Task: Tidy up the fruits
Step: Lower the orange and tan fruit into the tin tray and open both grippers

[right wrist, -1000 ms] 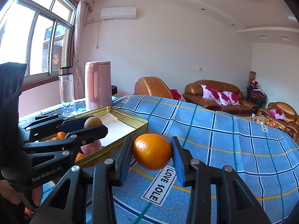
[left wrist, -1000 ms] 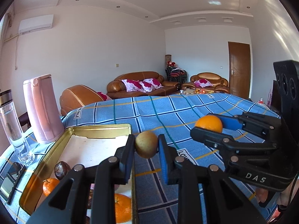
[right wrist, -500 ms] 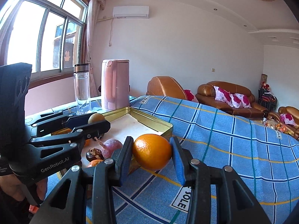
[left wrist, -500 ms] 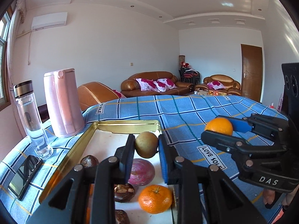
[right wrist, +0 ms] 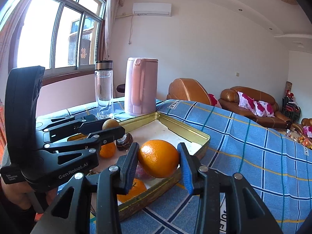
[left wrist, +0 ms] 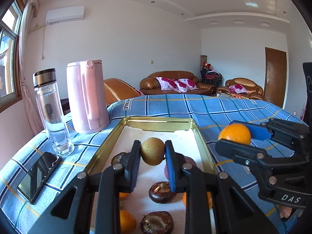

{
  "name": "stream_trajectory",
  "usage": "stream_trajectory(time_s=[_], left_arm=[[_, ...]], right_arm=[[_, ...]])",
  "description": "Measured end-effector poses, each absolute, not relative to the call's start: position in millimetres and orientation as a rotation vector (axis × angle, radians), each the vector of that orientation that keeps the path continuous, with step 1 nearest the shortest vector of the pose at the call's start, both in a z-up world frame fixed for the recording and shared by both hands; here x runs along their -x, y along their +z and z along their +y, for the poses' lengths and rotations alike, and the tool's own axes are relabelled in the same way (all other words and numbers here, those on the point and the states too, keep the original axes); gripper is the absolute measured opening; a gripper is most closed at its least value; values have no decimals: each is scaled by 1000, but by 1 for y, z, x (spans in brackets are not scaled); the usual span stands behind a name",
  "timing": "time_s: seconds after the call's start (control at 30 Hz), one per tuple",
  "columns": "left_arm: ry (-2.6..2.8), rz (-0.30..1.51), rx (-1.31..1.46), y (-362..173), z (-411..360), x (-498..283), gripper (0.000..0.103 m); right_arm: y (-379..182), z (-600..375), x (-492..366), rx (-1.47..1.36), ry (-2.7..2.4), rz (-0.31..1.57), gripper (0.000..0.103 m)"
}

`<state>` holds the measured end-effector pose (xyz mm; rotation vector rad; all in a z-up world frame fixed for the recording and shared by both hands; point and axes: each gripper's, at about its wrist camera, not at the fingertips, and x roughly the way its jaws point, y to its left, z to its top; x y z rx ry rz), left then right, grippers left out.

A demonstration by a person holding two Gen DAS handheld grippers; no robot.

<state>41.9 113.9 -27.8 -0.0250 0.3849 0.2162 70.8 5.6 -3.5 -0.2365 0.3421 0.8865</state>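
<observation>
Close wrist views, shared tray (left wrist: 200, 136)

Blue plaid-clothed table (left wrist: 175, 107): gold tray (left wrist: 158, 121), pink kettle (left wrist: 86, 95), bottle (left wrist: 51, 109), phone (left wrist: 38, 176).

Clamped orange (right wrist: 159, 158) and brown fruit (left wrist: 152, 151) above tin (left wrist: 158, 121)

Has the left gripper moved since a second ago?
Yes. The left gripper, shut on a brownish fruit, has shifted from beside the gold tray to over it, nearer the pink kettle.
</observation>
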Motion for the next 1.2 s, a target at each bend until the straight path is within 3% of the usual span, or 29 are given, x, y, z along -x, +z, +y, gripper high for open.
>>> stream_trajectory(time_s=[0.8, 0.87, 1.03, 1.2], left_arm=[[319, 493, 55, -57, 155, -33, 27], [321, 492, 52, -57, 154, -32, 31], [339, 462, 52, -53, 153, -26, 61], [331, 433, 60, -48, 151, -21, 74]], right_arm=[[-35, 68, -62, 377, 1010, 491, 43], [-35, 67, -62, 379, 1010, 492, 44], [-33, 61, -59, 372, 985, 473, 58], [-29, 49, -57, 360, 938, 448, 62]])
